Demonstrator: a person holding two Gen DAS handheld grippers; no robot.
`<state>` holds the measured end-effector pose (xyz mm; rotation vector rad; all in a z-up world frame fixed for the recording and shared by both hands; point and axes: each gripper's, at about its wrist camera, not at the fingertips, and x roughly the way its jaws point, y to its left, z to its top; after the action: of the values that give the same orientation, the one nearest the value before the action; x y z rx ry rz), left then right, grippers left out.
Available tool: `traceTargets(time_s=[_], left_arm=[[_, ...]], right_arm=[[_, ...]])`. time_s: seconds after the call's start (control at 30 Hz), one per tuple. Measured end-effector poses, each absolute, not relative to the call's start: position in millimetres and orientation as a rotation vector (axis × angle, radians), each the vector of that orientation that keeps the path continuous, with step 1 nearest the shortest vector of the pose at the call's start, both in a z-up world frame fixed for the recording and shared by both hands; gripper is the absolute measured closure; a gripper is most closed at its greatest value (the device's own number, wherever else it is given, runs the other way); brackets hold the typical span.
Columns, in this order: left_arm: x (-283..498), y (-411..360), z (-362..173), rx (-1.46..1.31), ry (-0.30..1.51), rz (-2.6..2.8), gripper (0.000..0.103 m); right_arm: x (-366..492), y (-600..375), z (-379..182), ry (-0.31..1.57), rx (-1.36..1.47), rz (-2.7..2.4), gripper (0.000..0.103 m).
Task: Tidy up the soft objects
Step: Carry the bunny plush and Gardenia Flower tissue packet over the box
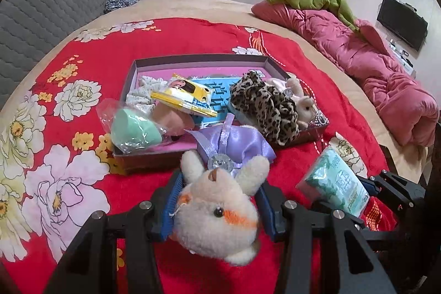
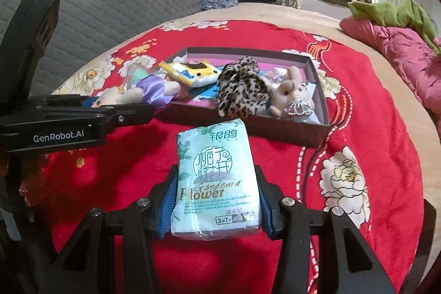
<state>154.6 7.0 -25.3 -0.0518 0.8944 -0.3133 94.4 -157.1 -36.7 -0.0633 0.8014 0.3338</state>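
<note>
While your left hand-held gripper [image 1: 217,204] clamps the plush toy [image 1: 217,214] and your right hand-held gripper [image 2: 217,207] clamps the tissue pack [image 2: 216,183], the box [image 2: 317,126] lies straight ahead of both. Your left one sits nearer its front edge.

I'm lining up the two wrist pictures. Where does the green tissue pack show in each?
Left wrist view: the tissue pack is at the lower right, held by the right gripper near the edge.
Right wrist view: it fills the bottom centre, pinched between the blue fingers.
Shared landmark: the leopard-print scrunchie in the shallow box.
</note>
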Motion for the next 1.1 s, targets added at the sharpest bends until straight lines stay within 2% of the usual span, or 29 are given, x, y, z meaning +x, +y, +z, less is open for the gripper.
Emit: traceTargets(time_s=[0.7, 1.1], left_arm=[[187.3, 5.4, -16.8, -0.102, 0.854, -0.273, 0.053], [204.1, 0.6, -16.6, -0.094, 0.846, -0.259, 0.053]], right_arm=[[138.3, -172.1, 22.0, 0.631, -0.024, 0.236, 0.052], [161.4, -173.9, 26.2, 0.622, -0.016, 0.201, 0.052]])
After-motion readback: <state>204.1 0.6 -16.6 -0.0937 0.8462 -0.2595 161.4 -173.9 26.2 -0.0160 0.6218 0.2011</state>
